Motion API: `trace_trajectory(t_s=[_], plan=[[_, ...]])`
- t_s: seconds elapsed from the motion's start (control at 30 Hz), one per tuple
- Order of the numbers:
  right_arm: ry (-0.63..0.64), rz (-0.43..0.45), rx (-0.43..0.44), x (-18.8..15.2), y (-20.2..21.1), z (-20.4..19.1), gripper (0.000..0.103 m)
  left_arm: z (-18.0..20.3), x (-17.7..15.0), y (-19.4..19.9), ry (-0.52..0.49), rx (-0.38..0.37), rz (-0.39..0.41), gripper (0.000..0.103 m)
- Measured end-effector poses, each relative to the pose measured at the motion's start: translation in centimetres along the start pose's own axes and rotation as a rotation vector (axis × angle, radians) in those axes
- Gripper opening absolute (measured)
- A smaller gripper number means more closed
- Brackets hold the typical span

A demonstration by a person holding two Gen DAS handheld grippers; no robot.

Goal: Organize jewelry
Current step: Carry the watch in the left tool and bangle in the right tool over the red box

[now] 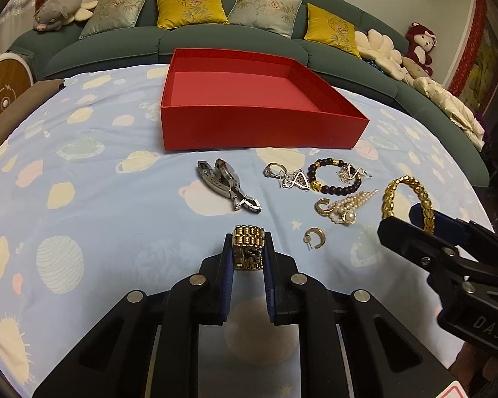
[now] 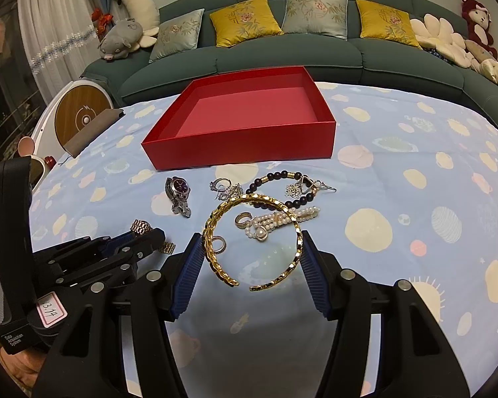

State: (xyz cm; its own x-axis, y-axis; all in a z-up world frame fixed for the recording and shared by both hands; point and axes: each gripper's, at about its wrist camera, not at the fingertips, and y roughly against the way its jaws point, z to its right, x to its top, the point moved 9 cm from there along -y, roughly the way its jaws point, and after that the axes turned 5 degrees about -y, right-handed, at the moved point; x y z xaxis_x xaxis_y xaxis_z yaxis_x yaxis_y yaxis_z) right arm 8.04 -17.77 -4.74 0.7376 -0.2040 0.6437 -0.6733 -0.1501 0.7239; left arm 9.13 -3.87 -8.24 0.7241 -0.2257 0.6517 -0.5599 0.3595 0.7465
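Working left to right across the patterned cloth point(image 1: 93, 172).

Far left: brown pouch point(image 1: 20, 106) at the table edge, clear of my work.

Centre back: red box point(image 1: 249, 132), open and empty, sitting just beyond the jewelry. I take it as the drop target.

In front of it: silver watch point(image 1: 227, 182), lying loose on the cloth, untouched.

Near centre: my left gripper point(image 1: 248, 258) is clenched on the gold link watch point(image 1: 247, 247); both blue pads press its band. The watch looks chunky and folded, so the grip catches only part of it. Risk: links flex or swing on the lift and it slips out.

Right of that: small gold hoop earring point(image 1: 314, 237) alone on the cloth, then the pearl cluster point(image 1: 343, 207), the dark bead bracelet point(image 1: 335, 175) and tangled silver pieces point(image 1: 290, 175). Risk: a sweep through here drags the chains together.

Far right: my right gripper point(image 2: 252, 248) is grasping the gold bangle point(image 2: 249, 232) across its width, pads on opposite sides. The bangle is an open cuff, gap toward me. Risk: squeeze harder and it springs or rotates out; it hangs directly above the pearls and a ring.

Both grippers sit near each other, so crossing paths to the box could clash.
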Motion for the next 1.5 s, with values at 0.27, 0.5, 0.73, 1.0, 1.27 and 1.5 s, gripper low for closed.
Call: trace_trajectory(t_s=[0.27, 0.5, 0.73, 1.0, 1.27, 1.5], plan=[[0.006, 0.023, 0.015, 0.6, 0.8, -0.7, 0.056, 1.1, 2.5, 3.9, 0.010, -0.033, 0.081, 0.013], [0.014, 0.049, 0.052, 3.1, 2.0, -1.5, 0.056, 1.3, 6.9, 6.5, -0.005, -0.047, 0.132, 0.013], [0.039, 0.096, 0.084, 10.1, 1.8, -1.8, 0.056, -1.0, 14.7, 5.6, -0.051, 0.020, 0.188, 0.013], [0.020, 0.093, 0.056, 18.4, -4.8, -0.6, 0.056, -5.1, 21.9, -1.1, -0.043, 0.125, 0.172, 0.013], [0.000, 0.042, 0.023, 23.0, -12.5, 0.8, 0.056, -7.9, 24.9, -7.8, -0.022, 0.175, 0.124, 0.013], [0.024, -0.015, -0.007, 23.8, -17.8, 1.4, 0.056, -9.4, 25.5, -12.0, -0.025, 0.207, 0.081, 0.013]])
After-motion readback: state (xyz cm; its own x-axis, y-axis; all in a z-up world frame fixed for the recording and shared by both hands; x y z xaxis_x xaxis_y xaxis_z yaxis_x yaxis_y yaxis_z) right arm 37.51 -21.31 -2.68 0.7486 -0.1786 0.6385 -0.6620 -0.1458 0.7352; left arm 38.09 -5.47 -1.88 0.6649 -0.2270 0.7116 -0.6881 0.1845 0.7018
